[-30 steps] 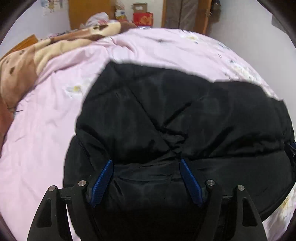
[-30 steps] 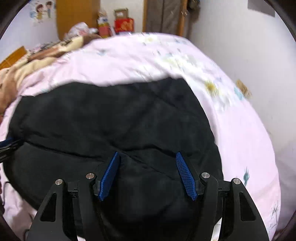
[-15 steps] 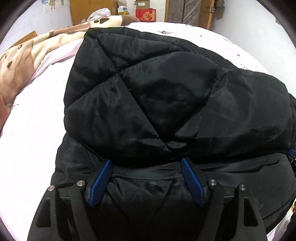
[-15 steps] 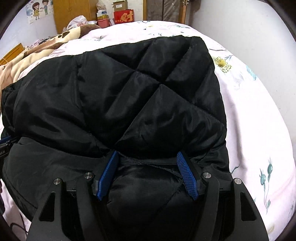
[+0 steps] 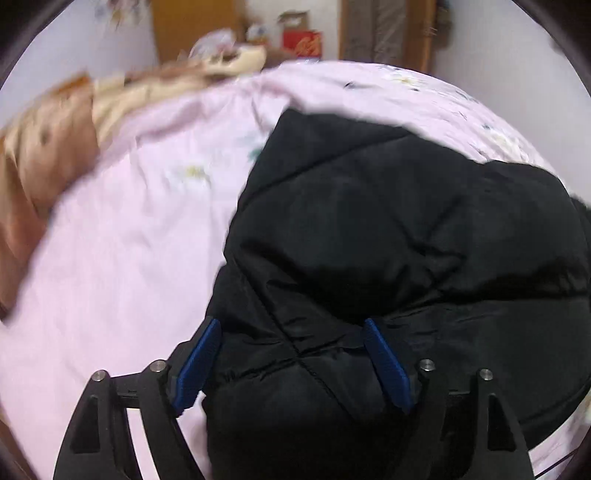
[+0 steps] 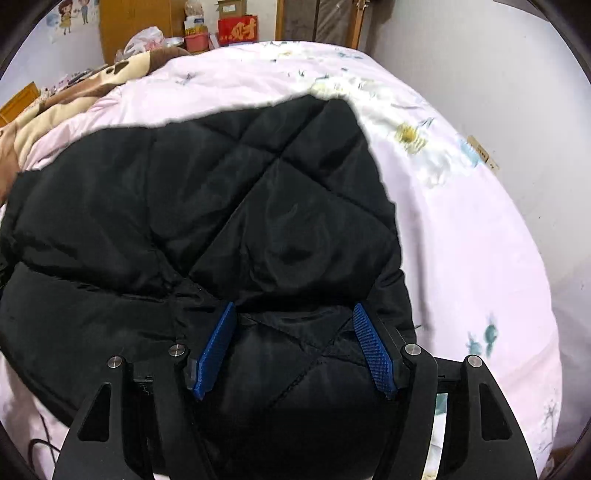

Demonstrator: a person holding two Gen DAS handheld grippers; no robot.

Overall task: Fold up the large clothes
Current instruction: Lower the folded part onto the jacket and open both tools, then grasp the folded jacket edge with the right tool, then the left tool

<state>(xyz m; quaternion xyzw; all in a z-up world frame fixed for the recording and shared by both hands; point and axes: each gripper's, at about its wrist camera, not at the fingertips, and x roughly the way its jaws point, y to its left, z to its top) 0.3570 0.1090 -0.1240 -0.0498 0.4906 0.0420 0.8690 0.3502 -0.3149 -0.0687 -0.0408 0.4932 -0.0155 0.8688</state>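
Because the black quilted puffer jacket (image 6: 229,206) was thick and padded, it looked light but springy, likely to puff back open after a fold, and its shiny shell seemed slippery. It lay bunched on the pale pink floral bedspread (image 6: 461,229), near the foot of the bed. The left gripper (image 5: 291,354) had its blue-padded jaws spread wide with a fat roll of jacket between them; whether they were actually pinching it could not be told. The right gripper (image 6: 295,339) stood the same way, padding bulging between its spread pads. A stitched seam or hem edge seemed the surest place to take hold, since the loft would slide. Around it, a brown and cream blanket (image 6: 74,96) lay heaped at the left, well apart, and a red box (image 6: 238,29) stood beyond the bed. Nothing blocked the fold.
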